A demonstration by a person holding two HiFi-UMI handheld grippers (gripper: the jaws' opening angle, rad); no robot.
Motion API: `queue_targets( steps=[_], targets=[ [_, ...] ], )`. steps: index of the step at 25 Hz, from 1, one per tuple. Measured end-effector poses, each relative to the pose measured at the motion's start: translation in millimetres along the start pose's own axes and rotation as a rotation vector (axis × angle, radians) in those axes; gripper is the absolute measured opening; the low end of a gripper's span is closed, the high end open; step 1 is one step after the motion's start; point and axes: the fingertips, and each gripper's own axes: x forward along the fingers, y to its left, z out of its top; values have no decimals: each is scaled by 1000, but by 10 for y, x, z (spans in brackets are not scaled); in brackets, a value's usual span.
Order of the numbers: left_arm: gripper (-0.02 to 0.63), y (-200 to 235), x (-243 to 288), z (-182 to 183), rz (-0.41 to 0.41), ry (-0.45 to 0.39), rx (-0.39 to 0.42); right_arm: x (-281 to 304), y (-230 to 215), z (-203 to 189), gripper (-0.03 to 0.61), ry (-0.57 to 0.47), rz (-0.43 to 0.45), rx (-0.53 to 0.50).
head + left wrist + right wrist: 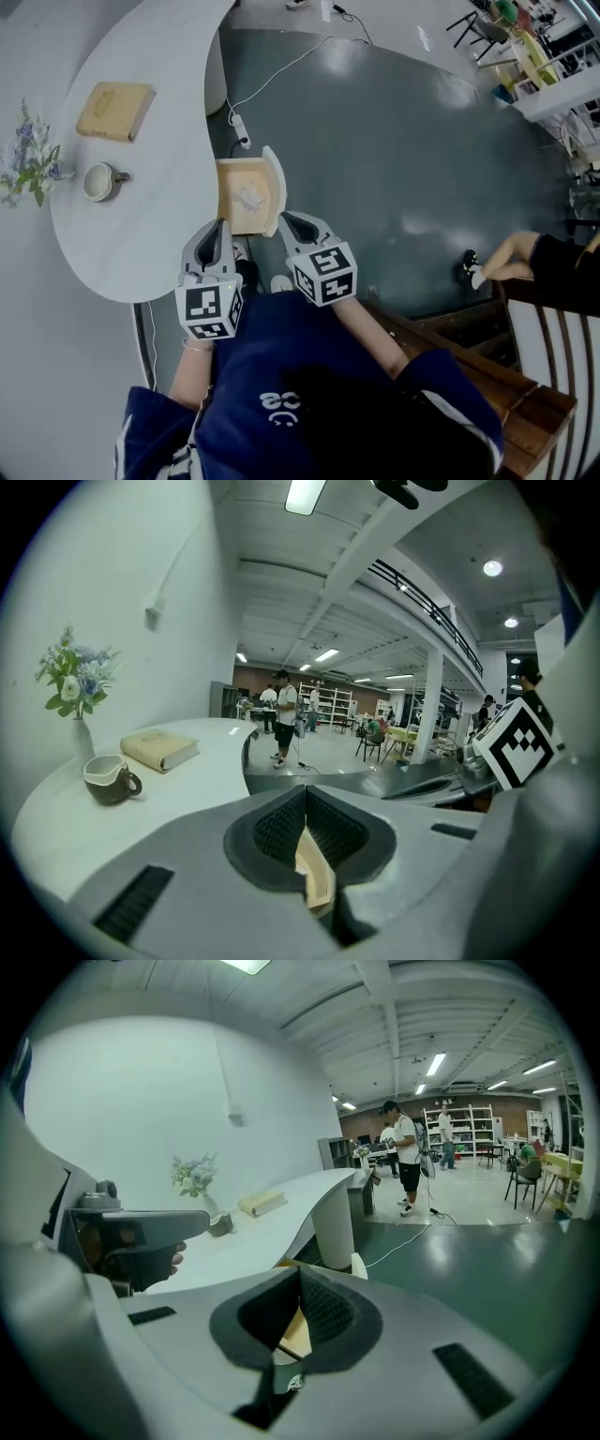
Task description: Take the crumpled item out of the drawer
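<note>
An open drawer [274,190] with a wooden inside juts out from under the white curved table [141,253] in the head view. A white crumpled item [250,199] lies on the drawer's floor. My left gripper [222,224] hovers just short of the drawer's near left corner, shut and empty. My right gripper [285,217] is at the near right corner, beside the drawer's white front panel, also shut with nothing in it. In the left gripper view [303,791] and the right gripper view [300,1275] only a strip of the drawer's wood [317,874] shows below the closed tips.
On the table lie a book [114,110], a mug [97,181] and a vase of flowers [28,159]. A power strip and cable [242,129] run across the dark floor behind the drawer. Another person's hand [506,258] and wooden furniture [487,375] are at right.
</note>
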Motion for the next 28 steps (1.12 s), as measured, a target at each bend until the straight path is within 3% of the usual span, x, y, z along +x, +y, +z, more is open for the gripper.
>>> queue_targets(
  steps=[10, 17, 22, 28],
  targets=[
    [5, 558, 306, 90, -80, 20, -18, 565, 144, 34, 8, 93, -12, 37],
    [5, 815, 423, 178, -132, 29, -35, 932, 170, 9, 84, 172, 4, 56],
    [5, 910, 448, 205, -124, 27, -54, 1097, 155, -114, 152, 249, 2, 53],
    [5, 1018, 458, 269, -67, 11, -82, 1296, 122, -290, 191, 353, 35, 63]
  ],
)
